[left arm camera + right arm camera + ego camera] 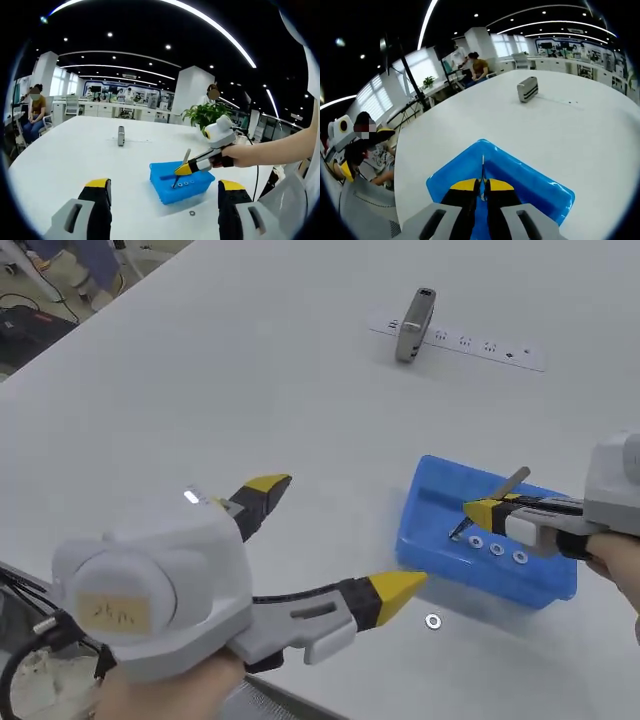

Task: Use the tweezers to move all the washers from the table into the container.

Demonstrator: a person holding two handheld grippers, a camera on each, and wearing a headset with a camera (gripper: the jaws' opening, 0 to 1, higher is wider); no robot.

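Note:
A blue container stands on the white table with three small washers on its floor. One washer lies on the table just in front of it. My right gripper is shut on metal tweezers, whose tips reach down into the container beside the washers. In the right gripper view the tweezers stick out between the shut jaws above the container. My left gripper stands open and holds nothing, left of the container. From the left gripper view, the container, right gripper and loose washer lie ahead.
A grey metal block stands on a white power strip at the far side of the table. The block also appears beyond the container. People sit at benches in the background.

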